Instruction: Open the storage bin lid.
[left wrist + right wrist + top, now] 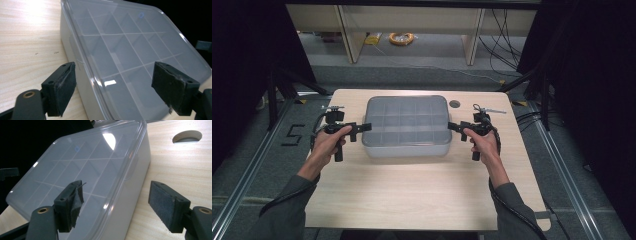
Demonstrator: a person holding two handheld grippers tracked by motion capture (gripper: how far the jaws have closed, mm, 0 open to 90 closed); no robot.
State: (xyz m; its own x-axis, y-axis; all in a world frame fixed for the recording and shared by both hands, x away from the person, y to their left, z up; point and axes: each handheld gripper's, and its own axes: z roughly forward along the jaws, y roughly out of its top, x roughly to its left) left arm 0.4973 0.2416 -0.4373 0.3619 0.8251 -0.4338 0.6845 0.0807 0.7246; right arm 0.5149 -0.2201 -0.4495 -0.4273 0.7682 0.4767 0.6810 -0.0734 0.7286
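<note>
Compartment box (130, 57) near corner cut off.

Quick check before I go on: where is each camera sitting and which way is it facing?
High view: above the near edge, looking forward and down at the box; both forearms show.
Left gripper view: on the left gripper, open, facing the box's left edge.
Right gripper view: on the right gripper, open, facing its right edge.
Shared: the divided box.

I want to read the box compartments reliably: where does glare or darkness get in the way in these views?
High view: even light on the table, dark surroundings, lid hazy. Left gripper view: small bright reflection on the lid, washed-out tabletop top left. Right gripper view: bright glare patch on the lid, black background at left.
</note>
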